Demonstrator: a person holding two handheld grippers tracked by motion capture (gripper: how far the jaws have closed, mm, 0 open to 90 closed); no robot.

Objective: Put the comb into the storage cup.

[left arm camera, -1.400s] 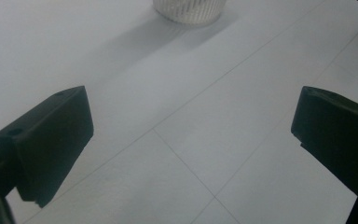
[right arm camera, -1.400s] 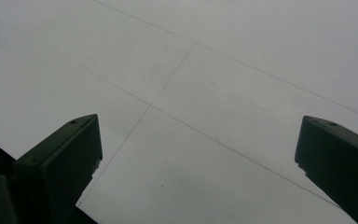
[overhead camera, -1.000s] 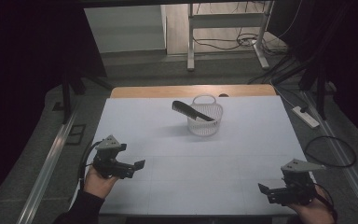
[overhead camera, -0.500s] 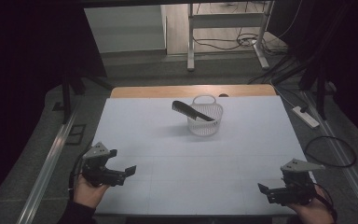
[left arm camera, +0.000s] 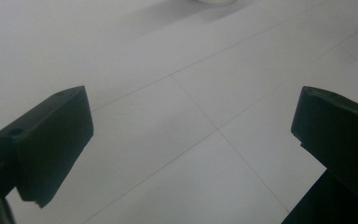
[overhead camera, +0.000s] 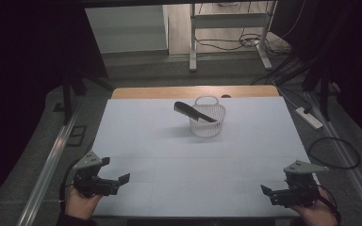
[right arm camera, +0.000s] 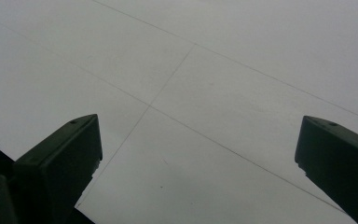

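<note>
A white sheet [overhead camera: 151,141] covers the table, a strip of bare wood [overhead camera: 193,92] showing along its far edge. Beyond stands a metal frame [overhead camera: 226,28] on the floor — loose cables [overhead camera: 245,42] trail around its legs. A white power strip [overhead camera: 309,117] lies off the table's right side — a black cable loop [overhead camera: 334,153] curls nearer.

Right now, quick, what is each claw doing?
Left claw: open, holding nothing, above the white table.
Right claw: open, holding nothing.
</note>
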